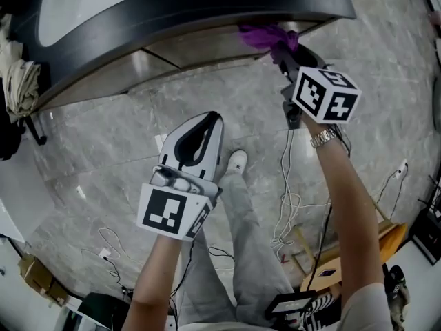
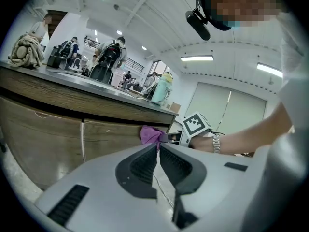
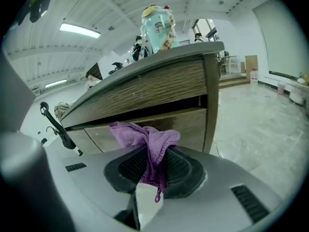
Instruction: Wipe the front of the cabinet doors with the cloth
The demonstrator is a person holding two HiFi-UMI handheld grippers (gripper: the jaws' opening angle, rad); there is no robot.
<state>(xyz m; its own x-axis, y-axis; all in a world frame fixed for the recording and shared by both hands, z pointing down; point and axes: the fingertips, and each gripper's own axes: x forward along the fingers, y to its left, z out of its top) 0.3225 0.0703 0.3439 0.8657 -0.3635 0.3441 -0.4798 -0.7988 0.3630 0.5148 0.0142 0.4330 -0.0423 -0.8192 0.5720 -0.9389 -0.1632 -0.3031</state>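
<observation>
The purple cloth point(image 1: 267, 37) is bunched against the top of the wooden cabinet doors point(image 1: 196, 49), just under the dark countertop near its right end. My right gripper point(image 1: 284, 55) is shut on the cloth. In the right gripper view the cloth point(image 3: 150, 141) hangs between the jaws of the right gripper point(image 3: 154, 153), in front of the door point(image 3: 186, 124). My left gripper point(image 1: 209, 121) hovers over the floor, well short of the cabinet, shut and holding nothing. From the left gripper view point(image 2: 158, 147) the cloth point(image 2: 150, 134) shows on the right door point(image 2: 111, 134).
A pale green bottle point(image 3: 158, 25) stands on the countertop point(image 1: 207, 9), and a beige rag point(image 1: 21, 81) lies at its left end. Cables point(image 1: 286, 205) trail over the marble floor. The person's shoe point(image 1: 236, 163) is below the left gripper. Several people stand behind the counter point(image 2: 108, 57).
</observation>
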